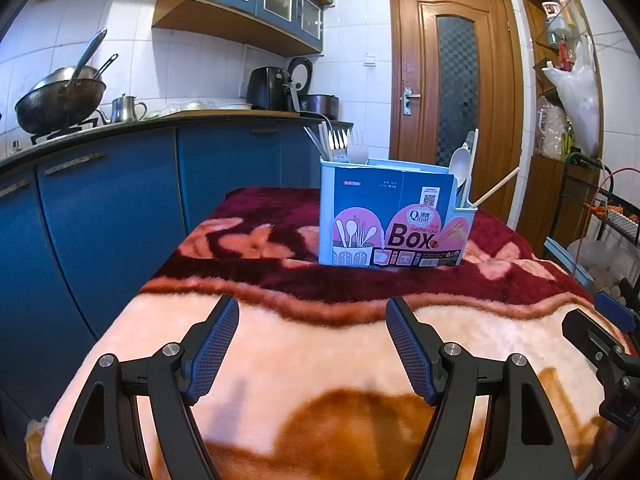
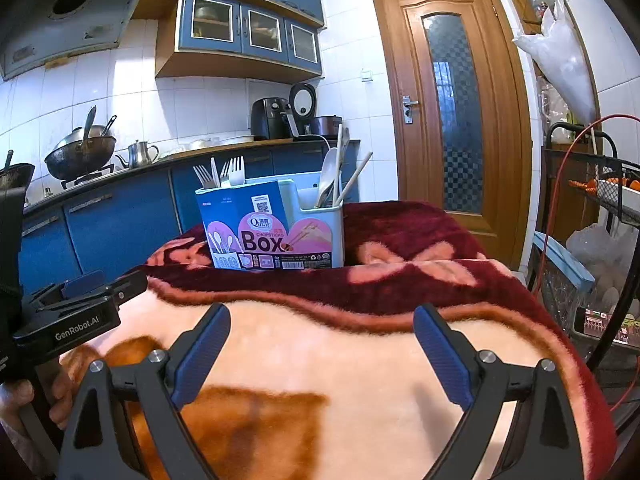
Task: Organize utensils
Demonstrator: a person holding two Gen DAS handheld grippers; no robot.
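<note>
A light-blue utensil box (image 1: 394, 216) (image 2: 276, 228) labelled "Box" stands upright at the far side of the blanket-covered table. White plastic forks (image 1: 344, 146) (image 2: 228, 172) stick up from its left compartment. A white spoon (image 1: 460, 166) (image 2: 329, 176) and wooden chopsticks (image 1: 496, 188) (image 2: 354, 180) lean out of its right compartment. My left gripper (image 1: 312, 312) hovers open over the near, pale part of the blanket, nothing between its fingers. My right gripper (image 2: 322, 320) is open too, empty, well short of the box. Each gripper shows at the edge of the other's view.
A plush red and peach blanket (image 1: 320, 360) (image 2: 360, 360) covers the table. Blue kitchen cabinets (image 1: 120, 208) run along the left with a wok (image 1: 60, 100) and kettle (image 1: 126, 109) on the counter. A wooden door (image 1: 456, 92) is behind; a wire rack (image 2: 592, 208) stands right. A hand (image 2: 24, 404) grips the left tool.
</note>
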